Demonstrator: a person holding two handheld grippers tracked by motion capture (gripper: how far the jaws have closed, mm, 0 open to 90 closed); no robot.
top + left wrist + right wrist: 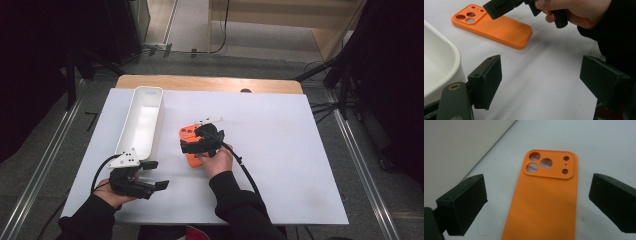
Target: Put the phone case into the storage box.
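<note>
Right gripper view: wide-open right gripper point(537, 202) straddles a flat orange silicone phone case point(544, 202) lying back-up on the white tabletop point(599, 142).
Risk, as I judge it: the thin case may slide or slip from the pads when pinched. The left gripper point(540, 82) waits nearby, open and empty, by the long white plastic tray point(141, 120); beyond, grey carpet point(200, 62) and dark stands.

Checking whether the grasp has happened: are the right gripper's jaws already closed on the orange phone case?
No, the right gripper stands open, its jaws clear of the orange phone case.
</note>
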